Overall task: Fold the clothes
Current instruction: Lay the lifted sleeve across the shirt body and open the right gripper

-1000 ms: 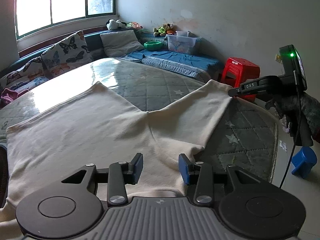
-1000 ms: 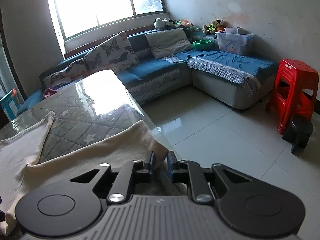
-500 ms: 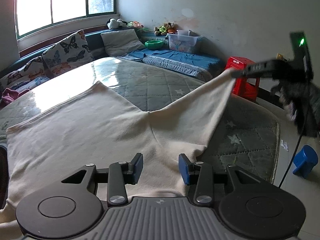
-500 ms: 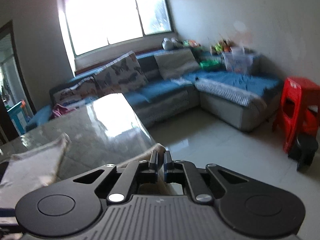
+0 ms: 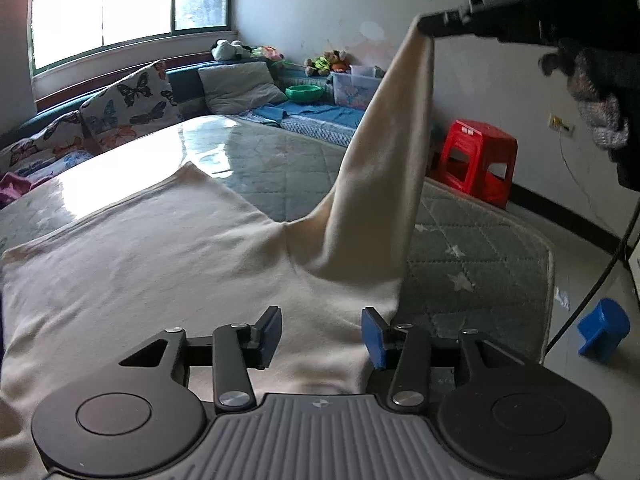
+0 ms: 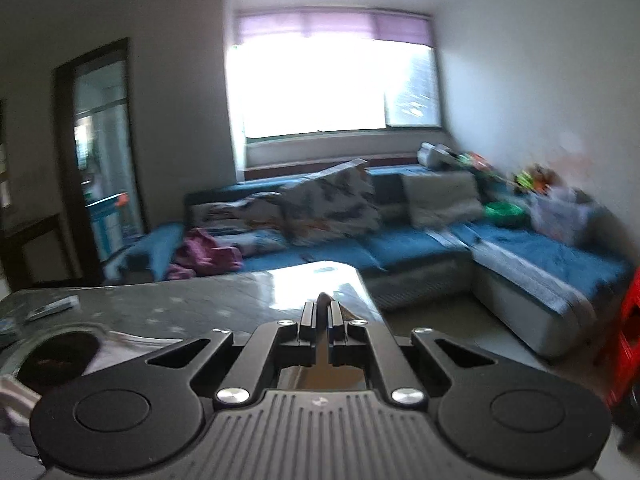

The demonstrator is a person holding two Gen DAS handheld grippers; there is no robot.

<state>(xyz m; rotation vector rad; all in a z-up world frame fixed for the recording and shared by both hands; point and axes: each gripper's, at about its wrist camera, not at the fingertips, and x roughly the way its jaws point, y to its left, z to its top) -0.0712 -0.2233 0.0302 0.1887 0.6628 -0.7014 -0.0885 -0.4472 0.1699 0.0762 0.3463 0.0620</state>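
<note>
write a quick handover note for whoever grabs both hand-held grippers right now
Right hand-held gripper: shut on the end of the cream garment, holding that end high above the quilted table.
Left hand-held gripper: open, its jaws have just been opening, over the garment's near edge, gripping nothing.
Garment: the rest lies flat on the table.
Done: one end picked up.
Left: probably carry the raised end across onto the flat part, lay it down, smooth it, then finish folding.

The garment [image 5: 168, 264] lies on the table [image 5: 472, 248]. Behind the table stands the sofa [image 5: 304, 116]; right of the table, a stool [image 5: 476, 156].
</note>
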